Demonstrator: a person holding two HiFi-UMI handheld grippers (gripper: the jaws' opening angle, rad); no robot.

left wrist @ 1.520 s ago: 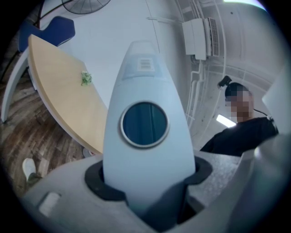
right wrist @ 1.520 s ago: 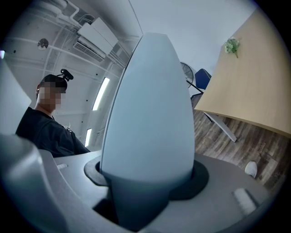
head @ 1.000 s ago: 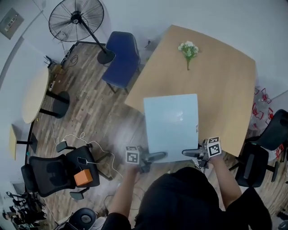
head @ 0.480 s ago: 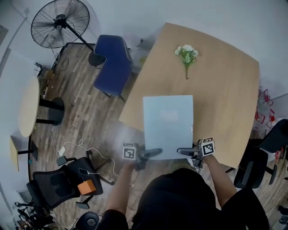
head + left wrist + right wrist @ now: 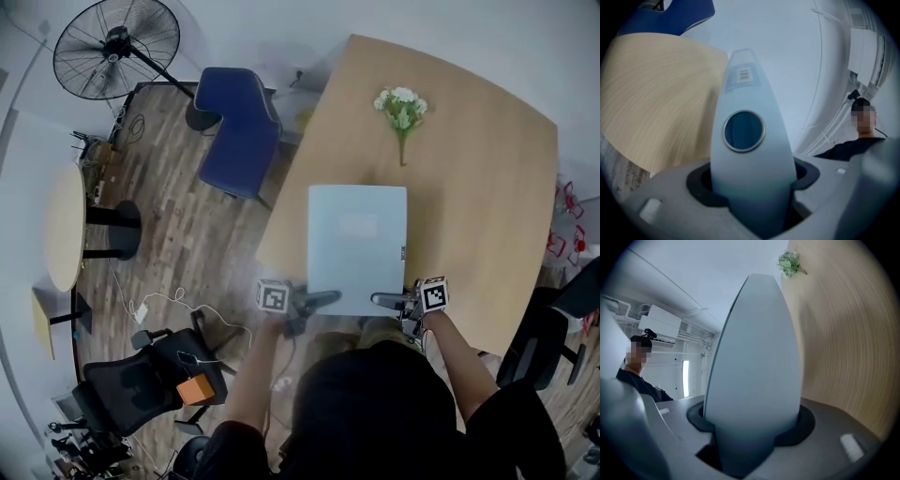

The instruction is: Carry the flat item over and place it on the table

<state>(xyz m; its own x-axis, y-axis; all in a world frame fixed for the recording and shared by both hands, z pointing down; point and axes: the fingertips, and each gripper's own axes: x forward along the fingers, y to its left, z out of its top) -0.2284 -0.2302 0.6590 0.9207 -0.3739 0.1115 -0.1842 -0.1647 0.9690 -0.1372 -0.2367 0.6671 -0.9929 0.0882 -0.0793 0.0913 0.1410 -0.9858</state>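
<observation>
Wooden table, flat folder clamped both sides

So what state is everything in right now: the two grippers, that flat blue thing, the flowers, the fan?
Flat blue binder: closed, held roughly level over the table.
Left gripper: shut on the binder's near edge.
Right gripper: shut on that same edge.
Flowers: lying on the table, untouched.
Fan: upright; spinning or not, cannot tell.
Blue chair: empty.

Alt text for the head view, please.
From above, a person holds a pale blue folder with the left gripper and right gripper, over the near edge of the wooden table. A flower bunch lies farther back on it.
</observation>
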